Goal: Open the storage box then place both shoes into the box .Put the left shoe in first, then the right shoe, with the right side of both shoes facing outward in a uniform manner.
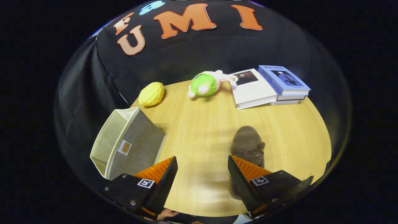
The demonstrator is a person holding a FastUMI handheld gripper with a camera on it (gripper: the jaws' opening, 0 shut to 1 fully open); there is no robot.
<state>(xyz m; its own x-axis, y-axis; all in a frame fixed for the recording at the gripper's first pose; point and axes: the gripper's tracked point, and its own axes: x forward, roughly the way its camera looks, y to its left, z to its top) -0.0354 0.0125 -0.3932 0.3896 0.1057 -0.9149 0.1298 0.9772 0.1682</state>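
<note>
A grey fabric storage box (129, 144) with a cream lining stands at the table's left edge, its top open, just beyond my left finger. A brown fuzzy shoe (247, 143) lies on the wooden table (199, 124), toe pointing away; its heel end is hidden behind my right finger. My gripper (202, 171) is open and wide, with bare table between the fingers and nothing held.
At the back of the table lie a yellow plush ball (151, 94), a green and pink plush toy (205, 84), and a stack of books (270, 87) to the right. A person's hand (168, 214) shows under the fingers.
</note>
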